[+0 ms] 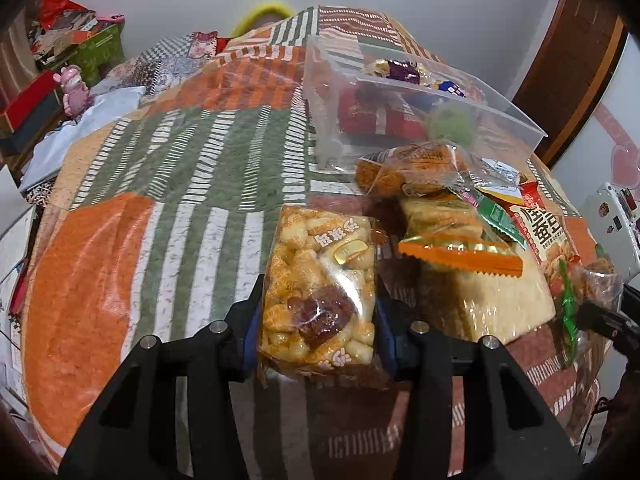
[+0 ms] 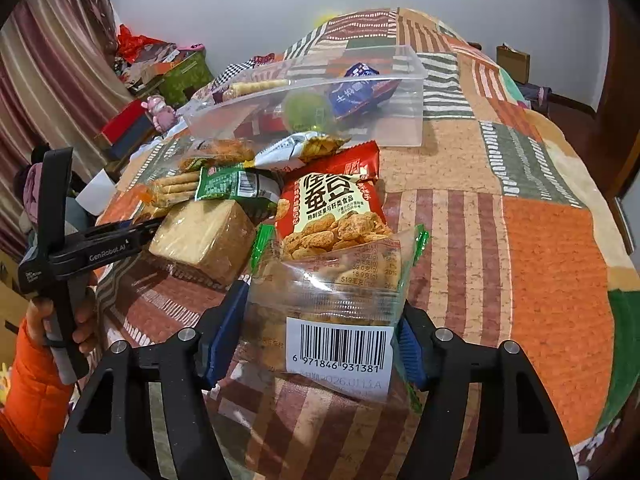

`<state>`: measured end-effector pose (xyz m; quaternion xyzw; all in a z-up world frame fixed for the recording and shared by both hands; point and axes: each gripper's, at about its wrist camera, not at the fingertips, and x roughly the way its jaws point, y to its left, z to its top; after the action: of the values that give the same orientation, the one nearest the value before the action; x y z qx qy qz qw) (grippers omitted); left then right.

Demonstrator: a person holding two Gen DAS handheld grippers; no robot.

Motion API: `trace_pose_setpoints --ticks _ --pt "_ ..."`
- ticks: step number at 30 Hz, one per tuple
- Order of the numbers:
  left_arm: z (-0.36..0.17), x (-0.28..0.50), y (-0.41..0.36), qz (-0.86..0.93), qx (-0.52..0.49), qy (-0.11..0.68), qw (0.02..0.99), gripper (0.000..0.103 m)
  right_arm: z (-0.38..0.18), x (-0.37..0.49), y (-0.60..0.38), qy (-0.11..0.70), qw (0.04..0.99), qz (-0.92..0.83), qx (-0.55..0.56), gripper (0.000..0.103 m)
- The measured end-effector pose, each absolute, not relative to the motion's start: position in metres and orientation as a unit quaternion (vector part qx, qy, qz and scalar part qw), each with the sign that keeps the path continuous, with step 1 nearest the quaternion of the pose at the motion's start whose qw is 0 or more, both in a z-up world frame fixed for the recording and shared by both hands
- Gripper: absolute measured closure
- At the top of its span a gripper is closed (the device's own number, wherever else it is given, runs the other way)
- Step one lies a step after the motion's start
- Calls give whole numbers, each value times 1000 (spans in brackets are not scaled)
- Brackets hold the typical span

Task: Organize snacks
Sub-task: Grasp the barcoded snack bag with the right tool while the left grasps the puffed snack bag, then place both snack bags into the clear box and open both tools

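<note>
My left gripper [image 1: 320, 320] is shut on a clear packet of puffed rice snack [image 1: 320, 272], its blue pads pressing both sides just above the patchwork tablecloth [image 1: 168, 184]. My right gripper [image 2: 320, 332] is shut on a clear, green-edged packet of fried nuggets with a barcode label [image 2: 336, 304]. Behind it lies a snack pile: a red packet [image 2: 332, 196], a wrapped biscuit block [image 2: 204, 236] and a green packet [image 2: 236, 184]. Farther back, a clear plastic bin [image 2: 416, 80] holds several snacks. In the right wrist view the left gripper [image 2: 154, 227] reaches in beside the biscuit block.
Off the table's far left stand a green box [image 2: 180, 80], a red box [image 2: 124, 124] and a pink toy figure [image 1: 74, 88]. A hand in an orange sleeve [image 2: 32, 392] holds the left gripper. The cloth stretches bare to the right [image 2: 540, 240].
</note>
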<state>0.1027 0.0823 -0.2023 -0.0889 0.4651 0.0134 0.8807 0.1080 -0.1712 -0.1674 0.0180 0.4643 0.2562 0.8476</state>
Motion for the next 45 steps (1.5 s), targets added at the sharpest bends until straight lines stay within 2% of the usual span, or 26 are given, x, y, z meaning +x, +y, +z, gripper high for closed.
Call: trace_pose_setpoints --ticks 21,34,45 --pt "-128 104 83 7 -94 379 921 58 -102 141 -170 378 889 258 24 40" --pt "-98 158 78 -14 -91 343 935 58 -76 187 -154 337 905 260 18 40" --pt "-105 215 80 -28 -95 354 930 58 -83 231 -135 344 901 265 14 40"
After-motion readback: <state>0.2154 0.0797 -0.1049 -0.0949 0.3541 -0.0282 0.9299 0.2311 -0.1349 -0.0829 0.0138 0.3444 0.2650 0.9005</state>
